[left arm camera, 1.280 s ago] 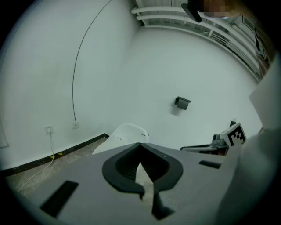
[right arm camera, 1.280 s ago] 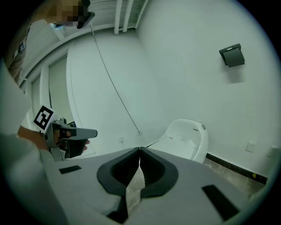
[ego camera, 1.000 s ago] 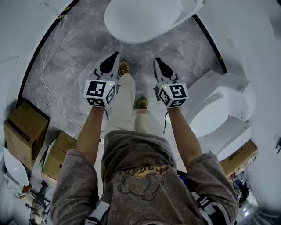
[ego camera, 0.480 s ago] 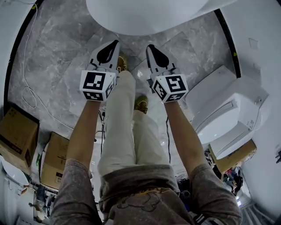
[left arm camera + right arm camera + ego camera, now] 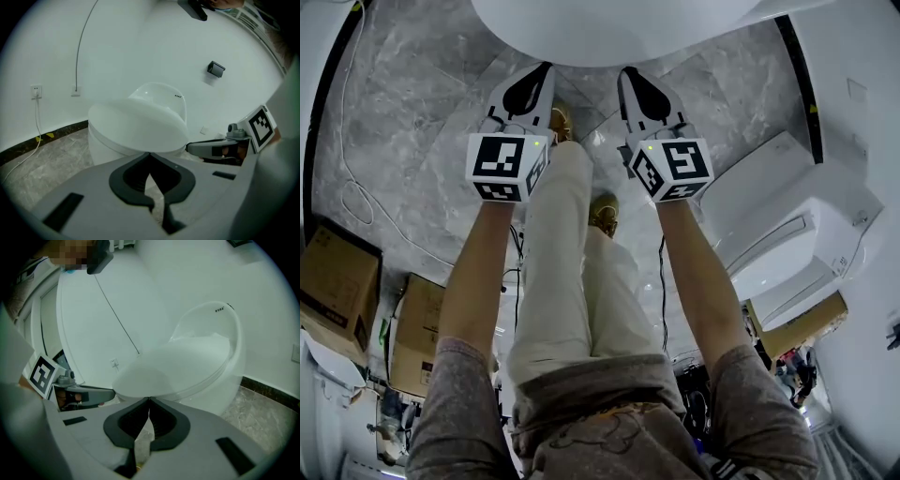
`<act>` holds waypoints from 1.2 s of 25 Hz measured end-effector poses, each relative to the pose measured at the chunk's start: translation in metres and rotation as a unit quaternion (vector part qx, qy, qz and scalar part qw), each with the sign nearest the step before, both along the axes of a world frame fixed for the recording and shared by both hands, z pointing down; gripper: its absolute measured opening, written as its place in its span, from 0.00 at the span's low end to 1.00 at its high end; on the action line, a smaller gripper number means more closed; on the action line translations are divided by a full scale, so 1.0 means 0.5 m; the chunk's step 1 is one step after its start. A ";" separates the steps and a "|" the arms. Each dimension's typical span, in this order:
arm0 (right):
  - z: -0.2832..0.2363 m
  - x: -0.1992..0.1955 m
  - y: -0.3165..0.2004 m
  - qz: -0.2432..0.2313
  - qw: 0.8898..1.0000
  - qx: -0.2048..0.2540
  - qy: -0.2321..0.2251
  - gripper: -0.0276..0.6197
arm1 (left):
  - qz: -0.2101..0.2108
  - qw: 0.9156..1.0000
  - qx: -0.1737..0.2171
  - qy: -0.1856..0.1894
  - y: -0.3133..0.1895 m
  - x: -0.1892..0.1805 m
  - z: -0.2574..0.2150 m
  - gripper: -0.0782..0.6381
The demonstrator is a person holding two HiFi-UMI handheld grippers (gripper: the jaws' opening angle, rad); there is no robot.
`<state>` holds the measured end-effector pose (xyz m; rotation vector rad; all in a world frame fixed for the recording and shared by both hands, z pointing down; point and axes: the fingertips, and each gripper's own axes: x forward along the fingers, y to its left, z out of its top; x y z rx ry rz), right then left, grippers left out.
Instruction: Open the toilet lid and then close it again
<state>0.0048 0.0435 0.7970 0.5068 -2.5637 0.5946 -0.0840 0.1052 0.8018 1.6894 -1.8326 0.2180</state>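
A grey marble floor and a white wall surround a white toilet at the top of the head view. Its lid is down, shut over the bowl. A second toilet stands at the right of that view, well apart from the first.

A person in a grey top and beige trousers faces the first toilet with both arms stretched forward. One brown shoe is set behind the other. Cardboard boxes sit on the floor at the left, and another box lies beside the second toilet.

The left gripper is closed, its jaws meeting tip to tip with nothing between them. It points at the front edge of the lid, and in its own view the tips sit just under the rim. Whether they touch it cannot be told.

The right gripper is likewise closed and empty. It is aimed at the same front edge, beside the left gripper but apart from it. Each gripper carries a marker cube just ahead of the wrist.

A thin cable loops across the floor at the left. A socket sits low on the wall, and a small dark fitting is fixed higher up.
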 end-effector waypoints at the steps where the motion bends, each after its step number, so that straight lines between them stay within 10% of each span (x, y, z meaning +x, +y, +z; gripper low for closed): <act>1: -0.002 -0.003 -0.002 0.001 1.000 0.001 -0.002 0.09 | 0.000 1.000 -0.001 -0.001 0.000 0.000 0.000 0.12; 17: -0.048 -0.005 -0.009 0.004 1.000 -0.010 -0.022 0.09 | -0.005 1.000 0.001 0.005 -0.007 0.001 -0.062 0.12; 30: -0.306 0.009 -0.074 0.043 0.997 -0.002 -0.056 0.09 | 0.030 0.997 0.069 -0.009 -0.090 0.018 -0.385 0.12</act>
